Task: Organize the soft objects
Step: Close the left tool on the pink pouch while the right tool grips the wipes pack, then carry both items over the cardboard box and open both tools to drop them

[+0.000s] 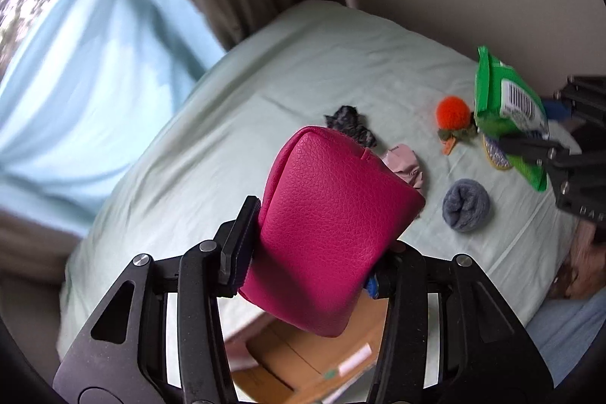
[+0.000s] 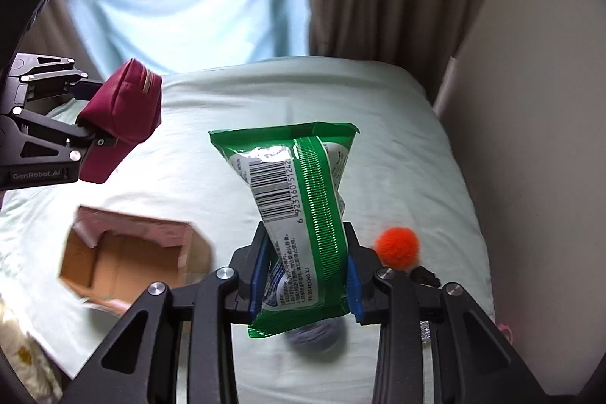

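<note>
Pink pouch [image 1: 333, 230] clamped in left hand-held gripper [image 1: 308, 264].

Before you, a bed with a pale green sheet [image 1: 265, 70], on it an open brown cardboard box [image 2: 125, 264], a fluffy orange pom-pom [image 1: 452, 112], a rolled grey sock [image 1: 466, 205], a dark patterned fabric piece [image 1: 350, 120], a crumpled pink cloth [image 1: 407, 163].
</note>
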Available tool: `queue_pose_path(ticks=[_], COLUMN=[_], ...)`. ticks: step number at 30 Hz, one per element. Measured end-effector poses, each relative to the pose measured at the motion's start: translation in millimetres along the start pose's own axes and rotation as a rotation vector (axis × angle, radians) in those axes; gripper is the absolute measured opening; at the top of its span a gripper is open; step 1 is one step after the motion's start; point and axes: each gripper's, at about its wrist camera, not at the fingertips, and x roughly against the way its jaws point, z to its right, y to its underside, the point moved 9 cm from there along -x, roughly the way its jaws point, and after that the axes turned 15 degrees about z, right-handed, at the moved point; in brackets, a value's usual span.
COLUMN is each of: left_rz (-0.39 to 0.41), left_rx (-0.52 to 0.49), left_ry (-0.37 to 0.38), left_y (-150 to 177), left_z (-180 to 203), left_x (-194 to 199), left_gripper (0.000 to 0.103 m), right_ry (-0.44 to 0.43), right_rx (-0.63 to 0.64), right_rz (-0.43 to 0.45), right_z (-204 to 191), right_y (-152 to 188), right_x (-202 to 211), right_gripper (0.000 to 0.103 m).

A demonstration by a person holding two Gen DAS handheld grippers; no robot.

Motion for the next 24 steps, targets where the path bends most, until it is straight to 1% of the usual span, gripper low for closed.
queue_pose_path(ticks=[3,6,9,10,13,14,17,19,22,24], left_rz=[-0.014,-0.049,-0.078,-0.089,-0.123,-0.133,-0.160,-0.183,-0.210,-0.228], left_rx=[0.118,0.302,0.447,0.481,0.588,0.613,0.645,0.663,0.686,0.719], left_ry=[-0.072,-0.136,-0.191,-0.204,-0.220,-0.219,-0.228,-0.215,-0.195,-0.181], left_y=[21,55,95,109,151,164,195,214,242,260], left_z=[-20,-48,-72,-76,-92,-97,-108,-112,-118,-121], left_x=[35,64,82,83,87,88,84,77,64,51], left_gripper=[0.042,0.042,0.042,0.042,0.042,0.042,0.042,0.042,0.042,0.042], right_ry=[-0.070,-0.144,-0.199,-0.213,-0.249,-0.257,-0.261,-0.259,-0.237,-0.220], right_rx=[0.035,0.068,0.110,0.115,0.120,0.116,0.106,0.075,0.034,0.007], right_rz=[-0.002,-0.009,-0.029,-0.036,-0.065,-0.077,-0.119,-0.157,-0.213,-0.256], right_z=[-32,-69,-109,-121,-156,-168,-195,-210,-225,-235], right_y=[-7,-6,-1,0,2,4,9,13,25,33], right_x=[13,21,21,21,19,15,1,-8,-24,-40], right_gripper=[0.032,0.032,0.032,0.032,0.032,0.032,0.032,0.032,0.032,0.032])
